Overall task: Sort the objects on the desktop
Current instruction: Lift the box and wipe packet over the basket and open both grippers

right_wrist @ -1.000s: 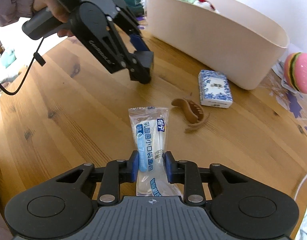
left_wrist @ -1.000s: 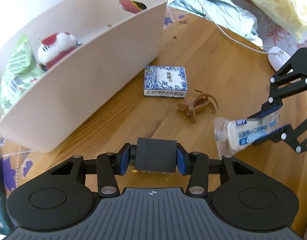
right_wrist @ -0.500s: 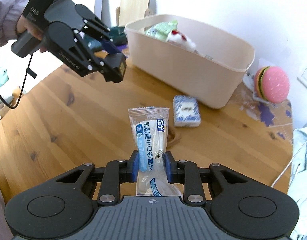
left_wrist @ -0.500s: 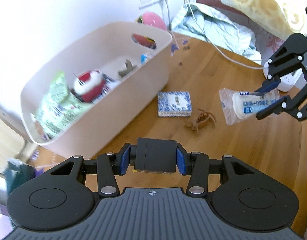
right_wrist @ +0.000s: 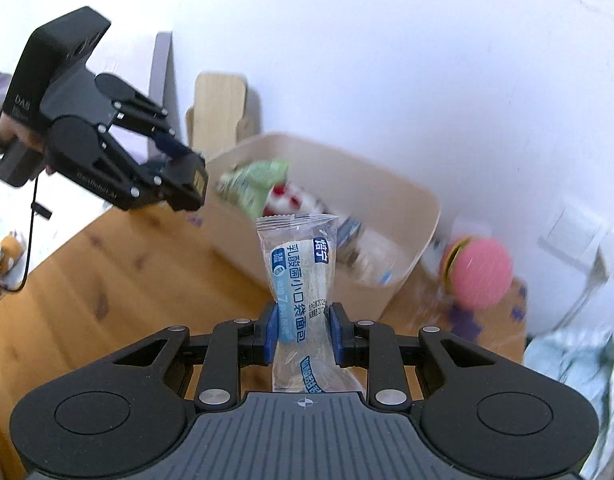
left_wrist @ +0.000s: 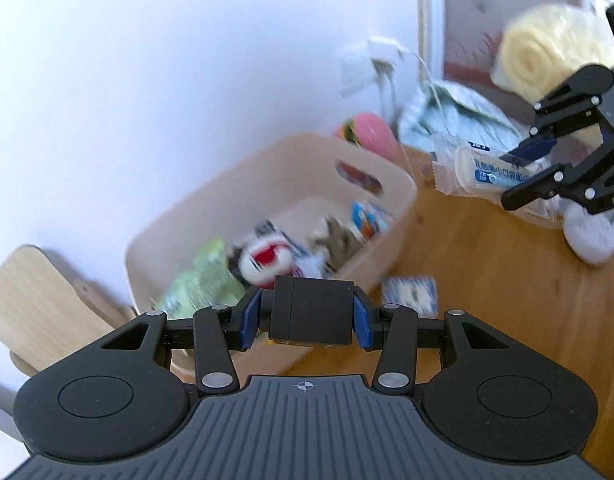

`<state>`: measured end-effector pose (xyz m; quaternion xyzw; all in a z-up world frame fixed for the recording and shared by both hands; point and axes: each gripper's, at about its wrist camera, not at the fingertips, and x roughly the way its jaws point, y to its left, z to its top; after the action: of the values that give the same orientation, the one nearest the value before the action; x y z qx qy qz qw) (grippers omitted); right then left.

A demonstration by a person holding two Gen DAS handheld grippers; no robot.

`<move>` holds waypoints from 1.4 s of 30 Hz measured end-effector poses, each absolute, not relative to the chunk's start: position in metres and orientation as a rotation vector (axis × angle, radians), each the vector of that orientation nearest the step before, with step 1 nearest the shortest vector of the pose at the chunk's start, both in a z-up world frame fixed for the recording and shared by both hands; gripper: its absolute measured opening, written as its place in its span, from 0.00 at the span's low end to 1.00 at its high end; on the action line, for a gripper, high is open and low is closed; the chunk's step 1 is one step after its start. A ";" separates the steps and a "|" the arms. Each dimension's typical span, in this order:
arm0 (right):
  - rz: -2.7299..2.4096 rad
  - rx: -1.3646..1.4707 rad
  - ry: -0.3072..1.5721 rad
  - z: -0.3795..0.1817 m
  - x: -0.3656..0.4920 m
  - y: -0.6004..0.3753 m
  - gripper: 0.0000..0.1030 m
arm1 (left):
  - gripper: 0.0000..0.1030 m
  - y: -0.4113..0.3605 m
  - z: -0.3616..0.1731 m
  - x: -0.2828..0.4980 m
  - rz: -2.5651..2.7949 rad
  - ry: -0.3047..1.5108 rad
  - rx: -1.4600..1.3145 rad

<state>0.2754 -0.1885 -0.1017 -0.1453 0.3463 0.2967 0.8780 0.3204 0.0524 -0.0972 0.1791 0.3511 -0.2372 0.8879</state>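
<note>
Wooden desktop half-cleared: left gripper (left_wrist: 307,316) is clamping a black box (left_wrist: 311,312), right gripper (right_wrist: 301,330) is pinching a clear bread packet (right_wrist: 297,276) above the part-filled beige bin (right_wrist: 407,204), blue-white box (left_wrist: 410,293) awaiting

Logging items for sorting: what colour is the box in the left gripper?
Black box, clearest in the left wrist view.

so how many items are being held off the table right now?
2. A black box clamped in the left gripper, and a bread packet in the right gripper, both raised near the bin.
</note>
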 end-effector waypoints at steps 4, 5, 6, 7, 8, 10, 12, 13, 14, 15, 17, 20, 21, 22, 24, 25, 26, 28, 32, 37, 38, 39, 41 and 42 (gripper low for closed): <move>0.595 -0.266 0.688 -0.089 0.303 -0.187 0.25 | 0.46 0.054 -0.087 0.338 -0.410 0.700 0.279; 0.589 -0.269 0.679 -0.087 0.309 -0.184 0.25 | 0.46 0.054 -0.086 0.343 -0.389 0.698 0.260; 0.584 -0.272 0.672 -0.086 0.315 -0.182 0.25 | 0.46 0.054 -0.084 0.348 -0.368 0.695 0.243; 0.581 -0.270 0.668 -0.085 0.322 -0.180 0.25 | 0.46 0.053 -0.083 0.353 -0.354 0.692 0.230; 0.577 -0.263 0.664 -0.084 0.329 -0.179 0.25 | 0.46 0.053 -0.082 0.358 -0.341 0.689 0.219; 0.562 -0.256 0.655 -0.085 0.340 -0.174 0.25 | 0.46 0.052 -0.082 0.368 -0.308 0.688 0.200; 0.556 -0.248 0.650 -0.086 0.351 -0.169 0.25 | 0.46 0.052 -0.082 0.379 -0.275 0.693 0.181; 0.553 -0.246 0.648 -0.087 0.356 -0.167 0.25 | 0.46 0.053 -0.083 0.384 -0.256 0.696 0.170; 0.551 -0.246 0.647 -0.089 0.360 -0.164 0.25 | 0.46 0.054 -0.084 0.389 -0.236 0.700 0.160; 0.548 -0.245 0.647 -0.091 0.365 -0.161 0.25 | 0.46 0.054 -0.085 0.395 -0.211 0.706 0.148; 0.543 -0.238 0.652 -0.096 0.375 -0.154 0.25 | 0.46 0.056 -0.088 0.406 -0.152 0.722 0.130; 0.524 -0.212 0.669 -0.107 0.392 -0.146 0.25 | 0.46 0.057 -0.096 0.418 -0.082 0.756 0.103; 0.514 -0.200 0.676 -0.111 0.397 -0.143 0.25 | 0.46 0.057 -0.099 0.421 -0.067 0.767 0.100; 0.506 -0.187 0.684 -0.115 0.403 -0.140 0.25 | 0.46 0.056 -0.102 0.424 -0.053 0.781 0.101; 0.491 -0.162 0.702 -0.124 0.415 -0.134 0.25 | 0.46 0.055 -0.111 0.431 -0.029 0.813 0.101; 0.483 -0.158 0.712 -0.130 0.420 -0.132 0.25 | 0.46 0.055 -0.114 0.434 -0.019 0.829 0.097; 0.475 -0.160 0.723 -0.136 0.425 -0.128 0.25 | 0.46 0.056 -0.118 0.437 -0.007 0.847 0.088; 0.464 -0.168 0.746 -0.149 0.433 -0.120 0.25 | 0.46 0.056 -0.126 0.443 0.017 0.891 0.063; 0.440 -0.192 0.797 -0.172 0.443 -0.111 0.25 | 0.45 0.051 -0.134 0.449 0.031 0.924 0.062; 0.431 -0.221 0.839 -0.190 0.445 -0.102 0.25 | 0.59 0.046 -0.134 0.449 0.018 0.932 0.046; 0.429 -0.223 0.837 -0.191 0.444 -0.102 0.36 | 0.64 0.045 -0.133 0.449 0.015 0.927 0.042; 0.428 -0.224 0.827 -0.191 0.441 -0.103 0.39 | 0.67 0.044 -0.132 0.449 0.010 0.916 0.041; 0.432 -0.225 0.808 -0.190 0.438 -0.104 0.48 | 0.70 0.042 -0.129 0.446 0.000 0.893 0.049; 0.434 -0.228 0.799 -0.189 0.436 -0.106 0.54 | 0.71 0.041 -0.128 0.444 -0.004 0.885 0.056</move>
<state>0.4359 -0.1055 -0.1893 -0.1097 0.3852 0.2089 0.8922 0.4437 0.0414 -0.1279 0.0271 0.4282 -0.0020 0.9033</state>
